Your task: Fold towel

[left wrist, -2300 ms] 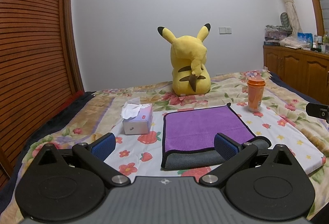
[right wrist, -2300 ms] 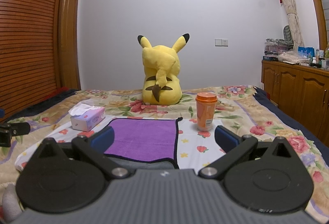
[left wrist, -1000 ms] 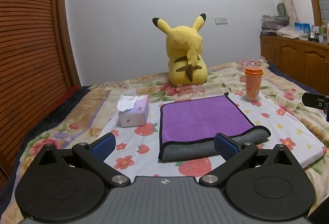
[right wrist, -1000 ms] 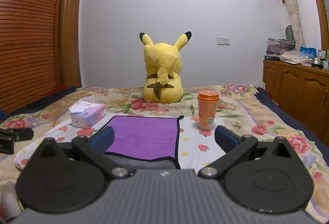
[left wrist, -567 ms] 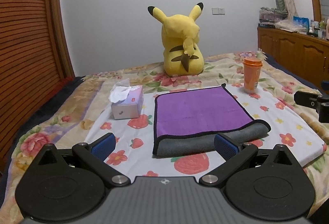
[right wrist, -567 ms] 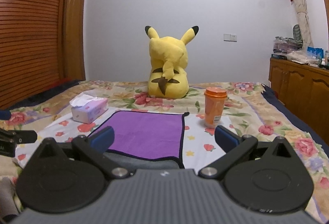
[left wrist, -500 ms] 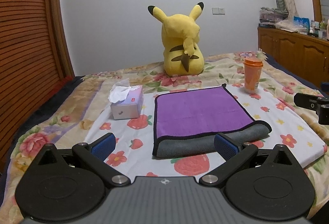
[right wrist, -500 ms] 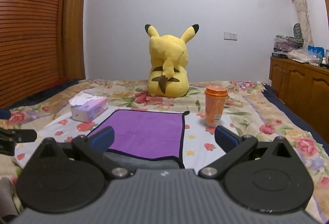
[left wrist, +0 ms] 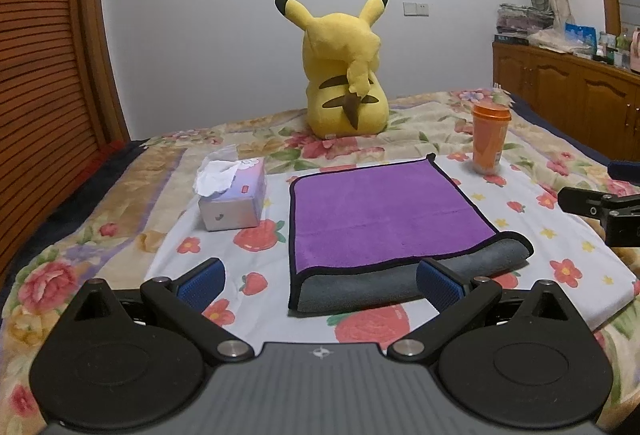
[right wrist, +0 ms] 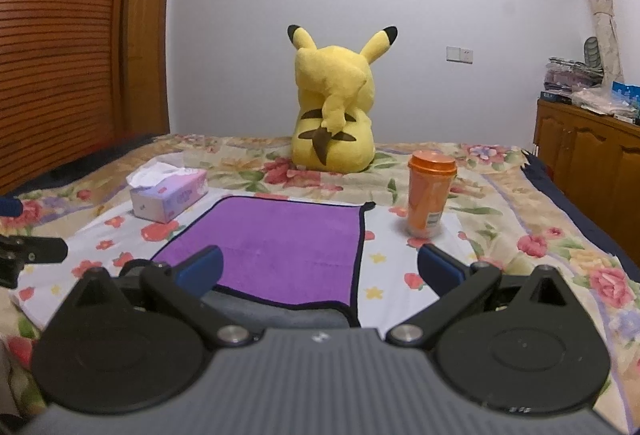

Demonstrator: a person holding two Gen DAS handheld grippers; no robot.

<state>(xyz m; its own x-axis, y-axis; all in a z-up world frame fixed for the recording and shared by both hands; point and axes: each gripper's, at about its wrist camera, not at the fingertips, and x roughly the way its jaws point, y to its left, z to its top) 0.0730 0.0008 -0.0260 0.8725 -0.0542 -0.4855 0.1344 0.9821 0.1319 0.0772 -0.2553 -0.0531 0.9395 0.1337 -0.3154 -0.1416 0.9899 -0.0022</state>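
While both grippers hung above the near edge of the bed (left wrist: 440, 123), neither gripped anything. Left gripper (left wrist: 320, 277): jaws spread wide, nothing between the pads. Right gripper (right wrist: 319, 265): same, spread wide and empty. Towel (left wrist: 384, 211) lay flat on the white strawberry-print sheet (left wrist: 560, 235), purple side up, grey underside showing along the near fold, black trim around the edge. Tissue box (left wrist: 233, 195) sat just left of the towel, orange cup (left wrist: 490, 137) upright past its far right corner. Yellow plush (left wrist: 344, 75) sat further back, facing the wall.
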